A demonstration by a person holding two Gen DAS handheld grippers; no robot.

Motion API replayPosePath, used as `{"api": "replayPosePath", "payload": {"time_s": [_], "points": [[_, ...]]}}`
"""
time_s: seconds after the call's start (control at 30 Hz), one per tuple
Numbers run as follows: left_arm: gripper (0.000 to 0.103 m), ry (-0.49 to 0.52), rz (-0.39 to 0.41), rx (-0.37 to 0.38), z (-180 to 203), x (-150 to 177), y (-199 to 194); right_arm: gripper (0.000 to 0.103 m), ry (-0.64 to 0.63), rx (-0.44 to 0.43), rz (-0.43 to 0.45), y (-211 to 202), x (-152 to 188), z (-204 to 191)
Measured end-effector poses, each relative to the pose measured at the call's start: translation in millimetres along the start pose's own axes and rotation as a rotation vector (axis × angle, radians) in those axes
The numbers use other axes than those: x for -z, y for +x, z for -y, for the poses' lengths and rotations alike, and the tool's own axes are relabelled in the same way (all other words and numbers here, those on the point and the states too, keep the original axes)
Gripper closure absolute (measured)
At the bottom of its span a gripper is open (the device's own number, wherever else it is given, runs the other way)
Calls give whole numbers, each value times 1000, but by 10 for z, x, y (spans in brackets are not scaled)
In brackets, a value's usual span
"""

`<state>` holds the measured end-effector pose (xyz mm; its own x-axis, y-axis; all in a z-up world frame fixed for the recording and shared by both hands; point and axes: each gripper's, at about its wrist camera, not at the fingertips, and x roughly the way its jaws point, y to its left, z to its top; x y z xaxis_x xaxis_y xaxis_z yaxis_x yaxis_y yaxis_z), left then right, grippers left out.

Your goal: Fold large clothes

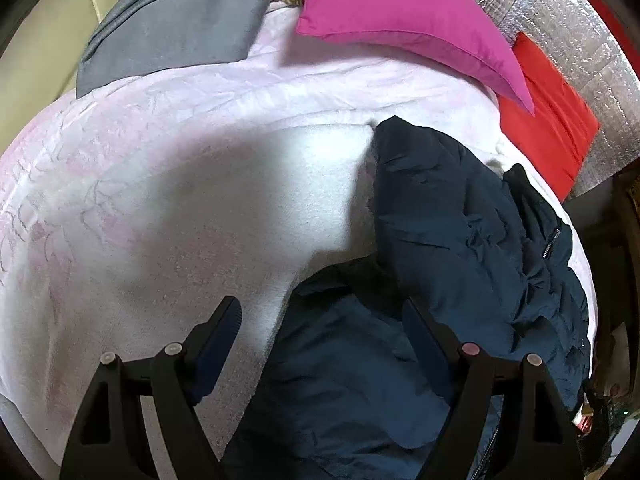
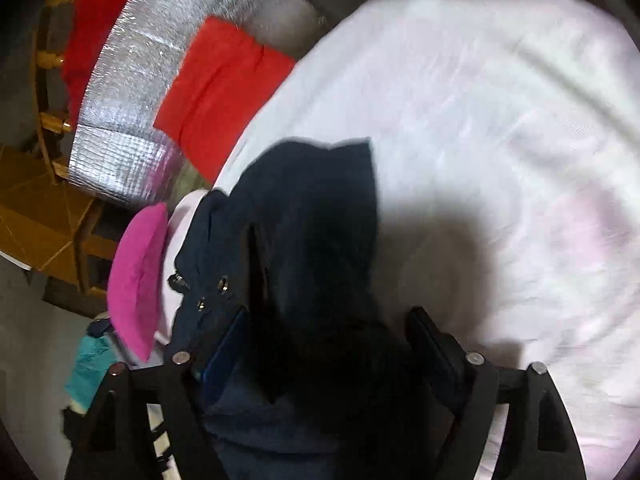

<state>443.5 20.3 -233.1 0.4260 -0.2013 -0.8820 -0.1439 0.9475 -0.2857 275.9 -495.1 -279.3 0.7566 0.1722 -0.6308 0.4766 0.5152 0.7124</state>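
A dark navy padded jacket (image 1: 460,240) lies crumpled on a pale pink bedspread (image 1: 160,200). In the left wrist view it fills the lower right, with a zipper at its right side. My left gripper (image 1: 320,316) is open above the jacket's near edge, its right finger over the cloth and its left finger over the bedspread. In the right wrist view the jacket (image 2: 312,240) runs up from between the fingers. My right gripper (image 2: 328,324) is open with jacket cloth lying between its fingers.
A magenta pillow (image 1: 400,20) and a red cushion (image 1: 548,120) lie at the bed's far right by a silver foil sheet (image 1: 580,40). A grey garment (image 1: 180,20) lies at the far left. A wooden chair (image 2: 52,208) stands beside the bed.
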Motion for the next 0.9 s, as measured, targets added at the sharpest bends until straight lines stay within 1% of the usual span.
{"api": "replayPosePath", "payload": {"time_s": [0.03,0.07,0.1,0.13,0.17,0.23,0.3,0.37,0.4,0.43,0.5,0.53,0.57,0.6,0.63,0.7,0.77,0.83,0.9], "points": [[21,-5,0,-4,-15,-8,7,50,-35,-17,-6,8,-3,-113],[21,-8,0,-5,-26,-12,10,58,-59,-16,3,-7,-5,-197],[21,-13,1,-7,-36,-19,9,58,-104,-9,40,-68,-1,-319],[21,-18,4,-7,-44,-23,3,65,-136,-2,66,-100,-6,-389],[21,-21,7,-7,-46,-24,-4,68,-190,27,107,-154,0,-493],[21,-20,9,-8,-45,-25,-13,69,-248,91,154,-167,11,-561],[21,-20,4,-6,-43,-19,-6,69,-220,141,132,-75,-13,-453],[21,-19,-4,-6,-58,-17,2,69,-191,212,110,47,-38,-328],[21,-16,-9,-9,-66,-14,7,69,-175,218,93,71,-42,-282],[21,-14,-12,-12,-71,-15,12,69,-151,200,75,65,-37,-238],[21,-13,-19,-22,-89,-11,24,68,-123,168,86,-42,-19,-251],[21,-13,-24,-27,-98,-7,30,62,-126,175,94,-93,-15,-261],[21,-13,-29,-30,-102,-1,31,49,-135,192,112,-175,0,-291],[21,-13,-30,-29,-100,4,28,43,-142,200,135,-258,16,-311],[21,-11,-28,-25,-98,13,16,38,-154,205,181,-392,48,-351],[21,-2,-18,-18,-67,27,-19,38,-187,206,231,-567,105,-444],[21,13,0,-12,-24,40,-65,38,-224,177,244,-665,169,-550],[21,22,14,-10,13,43,-86,38,-279,139,221,-668,224,-733],[21,32,27,3,49,48,-103,44,-315,109,190,-597,263,-885]]}}
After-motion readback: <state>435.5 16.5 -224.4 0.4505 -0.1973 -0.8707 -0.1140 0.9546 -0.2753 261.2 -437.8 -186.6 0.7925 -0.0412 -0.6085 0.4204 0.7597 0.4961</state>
